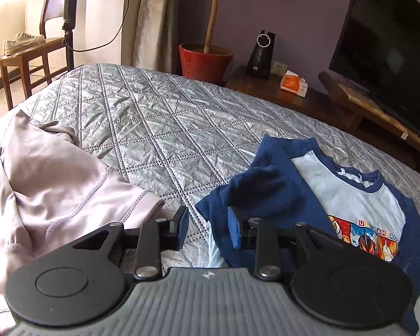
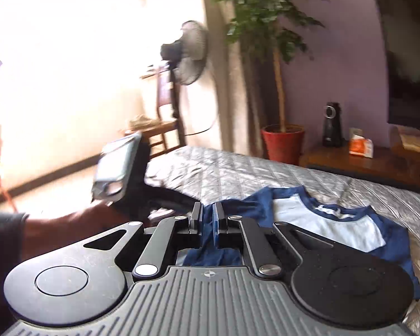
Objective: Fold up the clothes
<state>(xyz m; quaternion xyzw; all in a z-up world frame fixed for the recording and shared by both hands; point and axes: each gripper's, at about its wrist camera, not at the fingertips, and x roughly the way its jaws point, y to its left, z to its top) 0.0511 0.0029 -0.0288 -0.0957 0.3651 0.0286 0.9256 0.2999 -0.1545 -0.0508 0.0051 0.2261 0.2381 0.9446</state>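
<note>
Pinching the navy hem of the blue-and-white raglan kids' T-shirt (image 2: 330, 224), the right claw (image 2: 207, 221) looks pressed together on the cloth, though blur makes that iffy. The left claw (image 1: 208, 228) sits spread, empty, beside the shirt's sleeve on the grey quilted bed (image 1: 142, 117). Risk: a thin pinch slips, or the shirt bunches and drags into the pale lilac garment (image 1: 56, 184).
</note>
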